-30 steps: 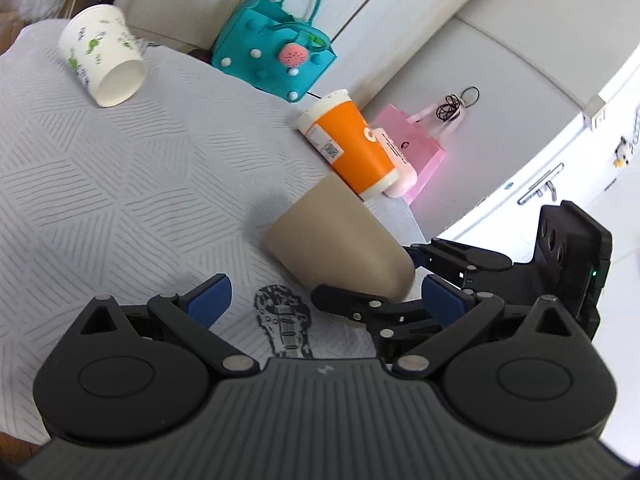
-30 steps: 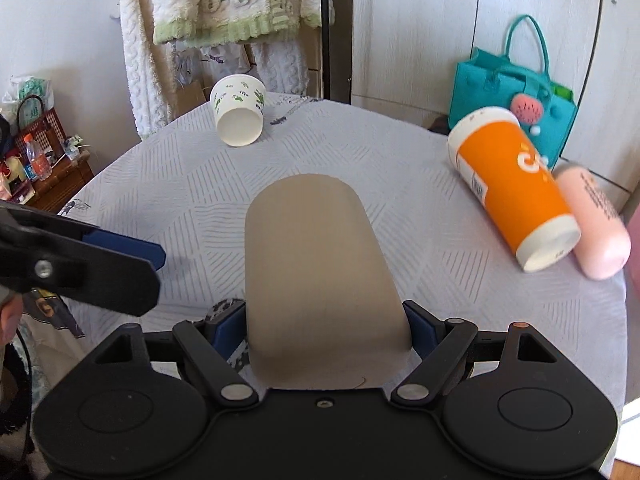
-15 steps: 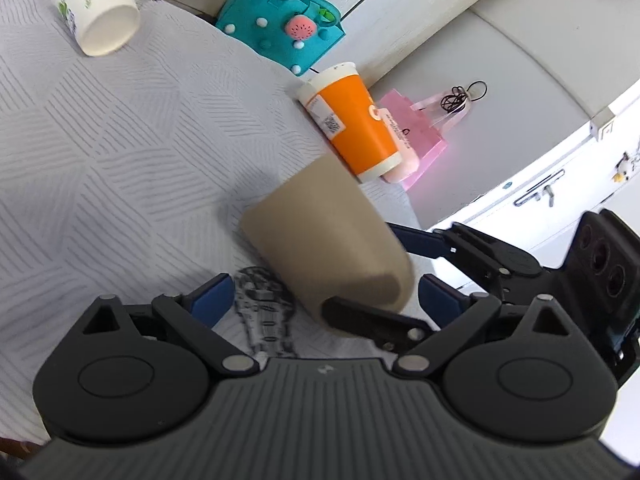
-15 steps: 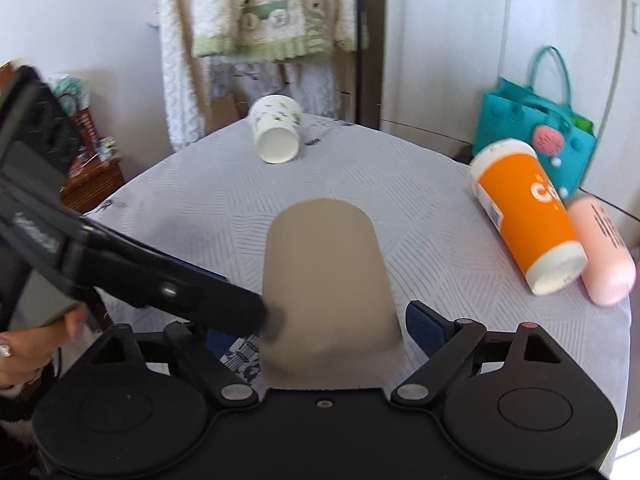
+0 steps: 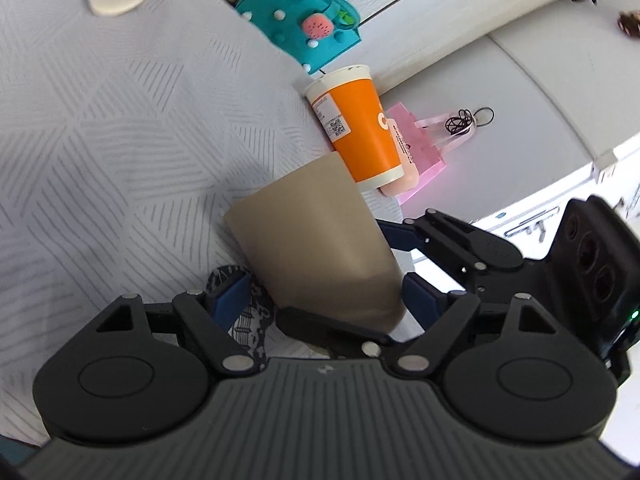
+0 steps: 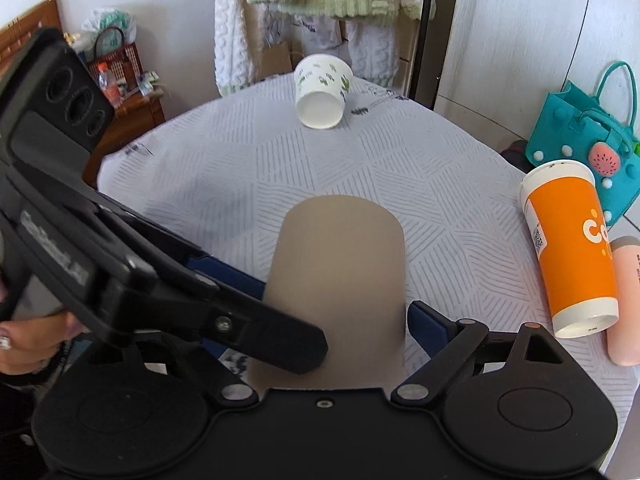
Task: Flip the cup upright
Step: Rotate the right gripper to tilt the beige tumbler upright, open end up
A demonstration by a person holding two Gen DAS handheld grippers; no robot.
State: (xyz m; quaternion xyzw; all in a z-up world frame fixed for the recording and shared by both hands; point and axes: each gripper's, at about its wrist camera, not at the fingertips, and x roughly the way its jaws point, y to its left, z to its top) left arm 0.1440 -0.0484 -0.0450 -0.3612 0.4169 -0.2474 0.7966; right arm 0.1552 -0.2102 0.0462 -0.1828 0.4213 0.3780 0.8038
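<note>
Only the orange cup (image 6: 570, 248) shows writing, "Co", plus a QR label.

Round table (image 6: 400, 152) in grey patterned cloth, pale cupboards (image 6: 520, 40) behind

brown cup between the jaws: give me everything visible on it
The brown cup is plain, matte tan, paper-like, with no print or lid visible. It tapers, its narrower closed end pointing away from the right wrist camera, over the white patterned tablecloth. The right gripper brackets its wide end; contact unclear. A left gripper finger crosses it.
</note>
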